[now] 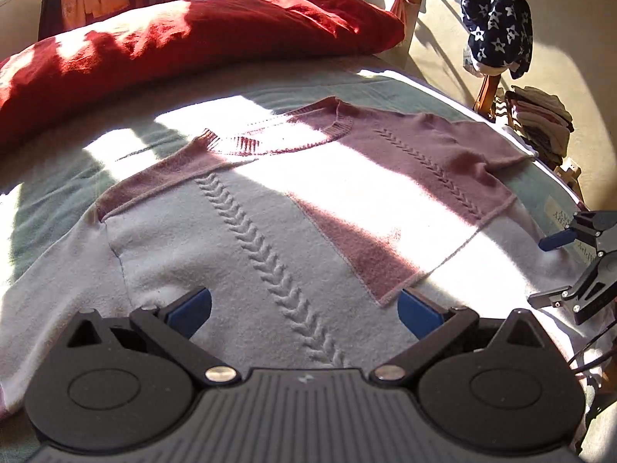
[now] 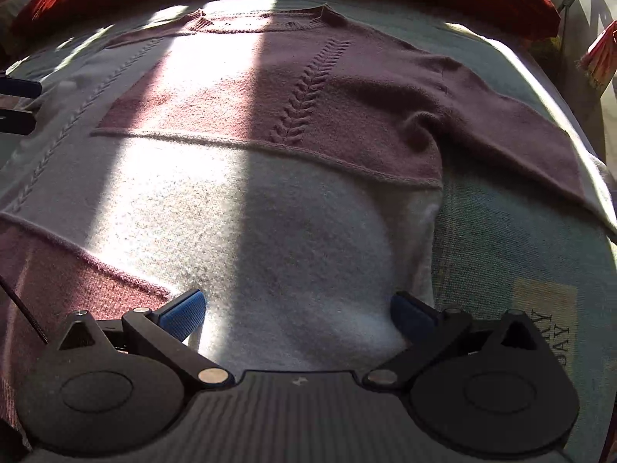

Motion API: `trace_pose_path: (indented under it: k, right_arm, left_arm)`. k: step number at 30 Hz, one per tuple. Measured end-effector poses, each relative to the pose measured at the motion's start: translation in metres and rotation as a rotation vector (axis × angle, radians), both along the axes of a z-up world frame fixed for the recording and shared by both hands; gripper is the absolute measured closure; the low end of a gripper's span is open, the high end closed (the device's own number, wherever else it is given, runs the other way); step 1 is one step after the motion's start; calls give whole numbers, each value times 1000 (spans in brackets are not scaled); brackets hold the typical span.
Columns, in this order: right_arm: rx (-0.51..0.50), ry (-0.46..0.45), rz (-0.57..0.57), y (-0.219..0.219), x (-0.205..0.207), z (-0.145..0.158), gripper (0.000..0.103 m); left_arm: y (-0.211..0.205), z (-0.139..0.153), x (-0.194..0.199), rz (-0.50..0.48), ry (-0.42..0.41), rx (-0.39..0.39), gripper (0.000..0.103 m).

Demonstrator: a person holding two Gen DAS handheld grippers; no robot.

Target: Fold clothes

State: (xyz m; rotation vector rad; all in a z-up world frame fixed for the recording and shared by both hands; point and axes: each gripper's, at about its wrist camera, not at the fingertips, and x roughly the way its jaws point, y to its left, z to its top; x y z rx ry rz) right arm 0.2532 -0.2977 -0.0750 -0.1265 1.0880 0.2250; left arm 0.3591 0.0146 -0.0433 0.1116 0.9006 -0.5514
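A knit sweater (image 1: 270,231) in dusty pink and pale white blocks lies flat, front up, on a bed, its neckline toward the far side. It also fills the right wrist view (image 2: 270,135), with one pink sleeve (image 2: 520,135) spread to the right. My left gripper (image 1: 304,308) is open and empty, low over the white lower left part of the sweater. My right gripper (image 2: 297,312) is open and empty, over the white lower right part near the sweater's side edge; it also shows at the right edge of the left wrist view (image 1: 555,270).
The bed has a pale green cover (image 2: 501,250). A long red pillow (image 1: 173,42) lies along the bed's far side. Right of the bed stand a star-patterned dark garment (image 1: 497,27) and a stack of folded clothes (image 1: 540,123).
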Motion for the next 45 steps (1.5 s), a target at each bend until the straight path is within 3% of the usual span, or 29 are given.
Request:
trace_pose_path:
  k: [4, 8, 12, 15, 17, 20, 23, 29, 38, 40, 45]
  right_arm:
    - [3, 8, -4, 0, 1, 0, 0]
    - [6, 8, -2, -1, 1, -1, 0]
    - [6, -5, 1, -1, -1, -2, 0]
    - [0, -12, -3, 0, -2, -3, 0]
    - [-7, -8, -5, 2, -1, -3, 0]
    - [-12, 0, -4, 2, 0, -2, 0]
    - [-19, 35, -1, 2, 5, 2, 0]
    - [12, -63, -14, 6, 61, 12, 0]
    - [60, -218, -36, 12, 146, 26, 0]
    - [85, -156, -52, 8, 163, 10, 0]
    - [127, -142, -108, -1, 187, 0, 0]
  left_arm:
    - [19, -24, 11, 56, 64, -23, 4]
    - [24, -14, -2, 91, 103, 17, 3]
    - [26, 6, 9, 101, 76, -42, 3]
    - [21, 3, 35, 105, 58, -53, 3]
    - [17, -7, 52, 112, 73, -43, 3]
    - [19, -26, 63, 159, 105, 39, 4]
    - [17, -19, 52, 150, 66, 34, 4]
    - [-6, -1, 31, 101, -13, 56, 3]
    - [-13, -22, 53, 158, 37, 25, 3]
    - [-7, -26, 56, 181, 53, 32, 3]
    - [6, -23, 71, 239, 67, 13, 3]
